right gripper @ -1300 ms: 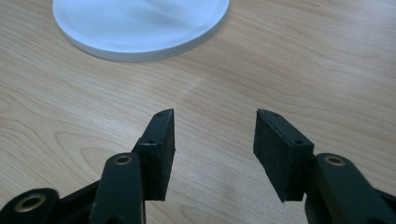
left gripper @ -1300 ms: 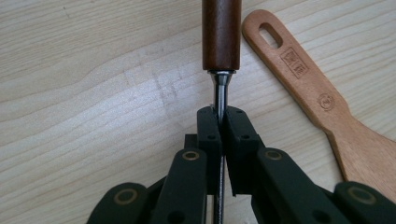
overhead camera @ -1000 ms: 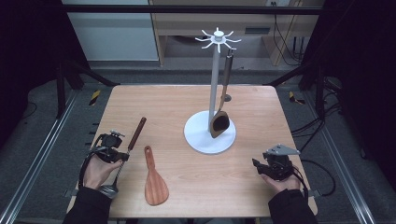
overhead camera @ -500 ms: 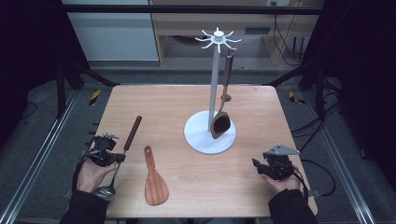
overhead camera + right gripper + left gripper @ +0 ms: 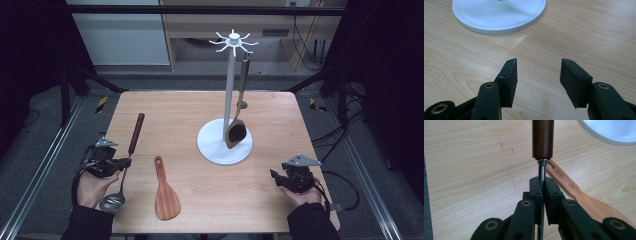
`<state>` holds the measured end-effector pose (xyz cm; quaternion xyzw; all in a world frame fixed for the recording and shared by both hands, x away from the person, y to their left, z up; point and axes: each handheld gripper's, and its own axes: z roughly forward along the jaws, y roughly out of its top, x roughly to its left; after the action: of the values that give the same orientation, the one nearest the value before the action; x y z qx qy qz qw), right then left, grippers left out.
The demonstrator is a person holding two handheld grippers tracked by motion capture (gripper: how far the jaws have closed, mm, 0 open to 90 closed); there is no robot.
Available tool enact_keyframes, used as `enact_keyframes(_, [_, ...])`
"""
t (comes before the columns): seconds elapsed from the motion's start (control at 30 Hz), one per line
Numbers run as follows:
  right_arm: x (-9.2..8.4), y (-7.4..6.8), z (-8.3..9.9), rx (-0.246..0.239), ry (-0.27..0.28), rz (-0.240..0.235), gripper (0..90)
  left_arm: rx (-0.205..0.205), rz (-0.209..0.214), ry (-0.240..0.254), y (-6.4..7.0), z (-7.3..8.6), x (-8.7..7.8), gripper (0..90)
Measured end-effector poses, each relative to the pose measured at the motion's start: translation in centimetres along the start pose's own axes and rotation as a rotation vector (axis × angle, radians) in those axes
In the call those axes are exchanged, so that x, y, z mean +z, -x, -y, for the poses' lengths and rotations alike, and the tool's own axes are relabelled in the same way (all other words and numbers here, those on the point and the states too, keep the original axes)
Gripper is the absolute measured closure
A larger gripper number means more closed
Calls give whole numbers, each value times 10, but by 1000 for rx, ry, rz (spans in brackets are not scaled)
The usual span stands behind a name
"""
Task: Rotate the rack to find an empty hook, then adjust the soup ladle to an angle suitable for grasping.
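The left gripper's [image 5: 119, 162] fingers [image 5: 536, 192] clamp the ladle's [image 5: 131, 145] metal neck at lower left; since a second ago its handle end has tilted higher off the bench [image 5: 190, 107]. The right gripper's [image 5: 276, 176] fingers [image 5: 509, 80] stay apart, unmoved, lower right.

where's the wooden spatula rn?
In the high view the wooden spatula lies flat near the table's front edge, left of centre, between the ladle in the left gripper and the white stand base.

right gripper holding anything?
No. In the right gripper view the right gripper has its jaws apart over bare table, nothing between them.
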<state>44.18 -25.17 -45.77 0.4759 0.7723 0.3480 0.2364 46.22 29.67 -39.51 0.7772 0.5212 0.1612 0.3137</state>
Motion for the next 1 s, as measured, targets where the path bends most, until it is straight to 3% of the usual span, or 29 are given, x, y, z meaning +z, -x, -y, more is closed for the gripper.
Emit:
enact_keyframes(0.37, [2, 1, 0, 11, 5, 13, 442, -26, -1, 220, 7, -2, -19, 854])
enact_keyframes(0.73, [0, 2, -1, 7, 25, 17, 438, -24, 18, 363, 18, -9, -34, 853])
enact_keyframes(1.0, [0, 2, -1, 9, 30, 21, 436, 5, 35, 406, 28, -16, -37, 853])
